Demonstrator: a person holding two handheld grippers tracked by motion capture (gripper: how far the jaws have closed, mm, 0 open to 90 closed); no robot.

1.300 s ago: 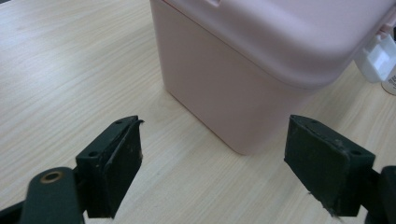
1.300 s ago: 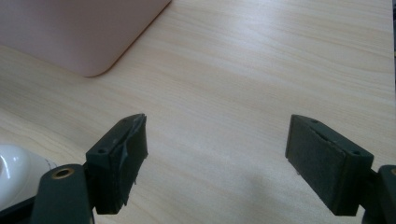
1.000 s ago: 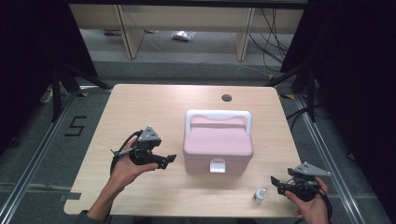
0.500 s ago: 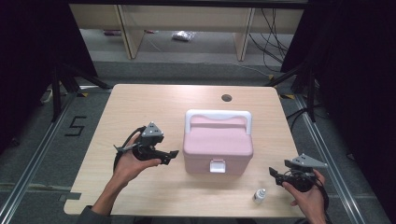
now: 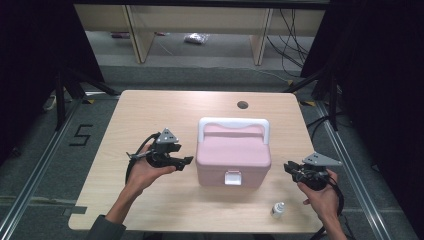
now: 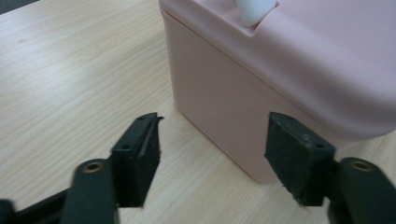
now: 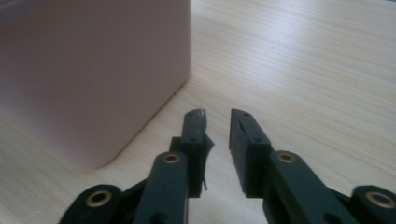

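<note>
A pink box [image 5: 233,152] with a white handle [image 5: 233,123] and a white front latch [image 5: 232,177] stands shut at the middle of the table. My left gripper [image 5: 188,161] is held level at the box's left side. In the left gripper view its jaws [image 6: 215,123] stand apart before the pink wall [image 6: 219,93]; they have just been closing, with nothing between them. My right gripper [image 5: 288,167] hovers at the box's right side. Its jaws [image 7: 217,114] have just been closing to a narrow gap, empty, beside the box corner [image 7: 116,70].
A small white bottle [image 5: 277,210] stands near the table's front edge, below the right gripper. A round cable hole [image 5: 242,105] sits at the far side of the wooden table [image 5: 150,115]. Shelving and cables lie on the floor beyond.
The right hand has moved away from the front edge and the bottle, up alongside the box's right side. The left hand has stayed about where it was.
</note>
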